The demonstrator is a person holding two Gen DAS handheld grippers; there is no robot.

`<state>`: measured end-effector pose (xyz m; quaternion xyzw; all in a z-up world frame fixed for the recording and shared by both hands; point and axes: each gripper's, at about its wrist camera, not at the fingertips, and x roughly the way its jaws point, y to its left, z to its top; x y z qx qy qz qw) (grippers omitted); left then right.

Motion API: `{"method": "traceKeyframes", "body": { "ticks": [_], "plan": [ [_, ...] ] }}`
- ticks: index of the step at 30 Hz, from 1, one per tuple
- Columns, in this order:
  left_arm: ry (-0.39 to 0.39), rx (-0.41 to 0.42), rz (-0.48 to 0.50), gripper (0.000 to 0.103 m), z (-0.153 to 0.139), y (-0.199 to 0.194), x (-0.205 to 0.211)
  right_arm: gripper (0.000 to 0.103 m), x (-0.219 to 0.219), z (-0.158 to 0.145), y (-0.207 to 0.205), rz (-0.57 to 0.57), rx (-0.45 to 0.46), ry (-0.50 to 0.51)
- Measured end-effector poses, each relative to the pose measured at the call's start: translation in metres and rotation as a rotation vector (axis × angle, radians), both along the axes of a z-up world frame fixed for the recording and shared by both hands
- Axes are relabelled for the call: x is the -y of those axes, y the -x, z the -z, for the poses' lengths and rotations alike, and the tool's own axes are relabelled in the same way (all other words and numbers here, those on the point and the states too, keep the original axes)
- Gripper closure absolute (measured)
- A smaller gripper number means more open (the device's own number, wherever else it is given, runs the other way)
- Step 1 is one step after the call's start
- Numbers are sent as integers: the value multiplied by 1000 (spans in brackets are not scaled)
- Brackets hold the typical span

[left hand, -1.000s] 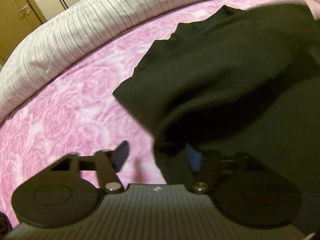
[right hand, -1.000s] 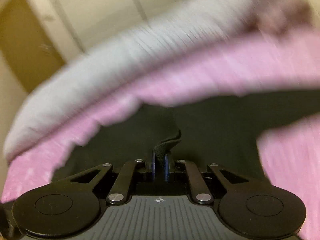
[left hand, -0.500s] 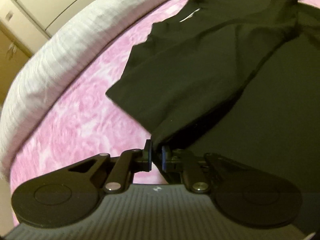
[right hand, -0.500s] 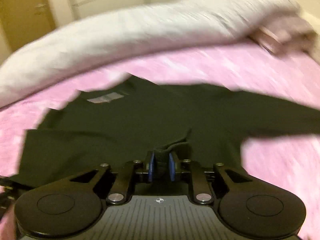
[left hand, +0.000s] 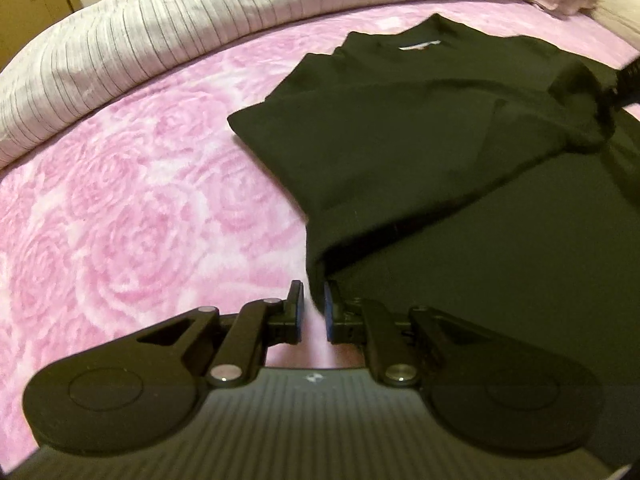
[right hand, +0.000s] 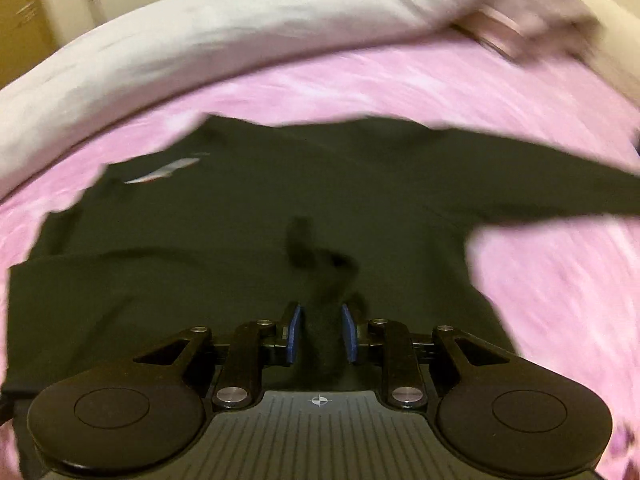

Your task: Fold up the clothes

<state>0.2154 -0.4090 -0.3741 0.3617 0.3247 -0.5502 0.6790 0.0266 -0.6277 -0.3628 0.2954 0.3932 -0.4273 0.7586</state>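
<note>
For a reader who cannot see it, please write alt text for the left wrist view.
A black shirt, its left side folded over, lies on a pink rose-patterned blanket. The left gripper is at its hem corner, jaws slightly apart. A striped white duvet lies behind.

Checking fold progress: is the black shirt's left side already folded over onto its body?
Yes, in the left wrist view the black shirt has its left panel lying doubled over the body.

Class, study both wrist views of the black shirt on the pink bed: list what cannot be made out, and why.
- Label text on the black shirt: right wrist view, motion-blurred; left view, too small.
- Shirt's right side and hem: left wrist view, cut by the frame edge.
- Right gripper: whether its fingers still pinch the fabric, blur and dark cloth hide it.
- Bedspread pattern: right view, smeared.
</note>
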Motion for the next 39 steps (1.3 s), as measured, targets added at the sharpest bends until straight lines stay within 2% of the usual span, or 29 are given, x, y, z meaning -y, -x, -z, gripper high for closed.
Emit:
{"method": "traceKeyframes", "body": {
  "ticks": [1, 5, 8, 12, 15, 17, 21, 25, 26, 27, 28, 31, 33, 35, 37, 38, 39],
  "plan": [
    [-11, 6, 9, 88, -2, 2, -4, 79, 4, 3, 16, 33, -2, -14],
    [-39, 46, 30, 87, -15, 17, -13, 79, 19, 12, 76, 157, -5, -65],
    [-20, 63, 57, 81, -28, 39, 0, 79, 23, 8, 102, 161, 73, -82],
    [-10, 81, 147, 77, -30, 83, 42, 78, 37, -3, 111, 80, 217, -141],
    [-17, 92, 205, 76, -22, 112, 77, 77, 44, -4, 95, -51, 303, -180],
    [-29, 111, 231, 76, -17, 125, 93, 76, 51, 4, 76, -104, 301, -174],
    [-38, 150, 252, 74, -10, 133, 110, 59, 71, 19, 52, -178, 281, -147],
    [-64, 148, 228, 72, -1, 125, 116, 56, 90, 36, 28, -252, 267, -131],
    [-68, 136, 216, 72, 2, 121, 117, 58, 95, 44, 24, -271, 279, -159],
    [-68, 124, 209, 72, 3, 119, 117, 92, 99, 49, 21, -289, 279, -186],
    [-64, 121, 209, 72, 1, 119, 116, 100, 101, 51, 19, -308, 278, -199],
    [-24, 137, 224, 72, -7, 119, 111, 100, 97, 25, 19, -357, 282, -72],
    [-43, 109, 218, 72, -2, 115, 110, 100, 98, 19, 17, -341, 267, -3],
    [-63, 89, 220, 71, 2, 111, 107, 98, 101, 30, 10, -329, 213, -9],
    [-70, 90, 235, 71, 2, 110, 102, 90, 100, 34, 10, -293, 154, 6],
    [-72, 91, 238, 71, 1, 108, 99, 83, 98, 34, 12, -272, 139, 9],
    [-74, 93, 242, 71, 0, 106, 96, 79, 96, 30, 16, -244, 156, 1]
  ]
}}
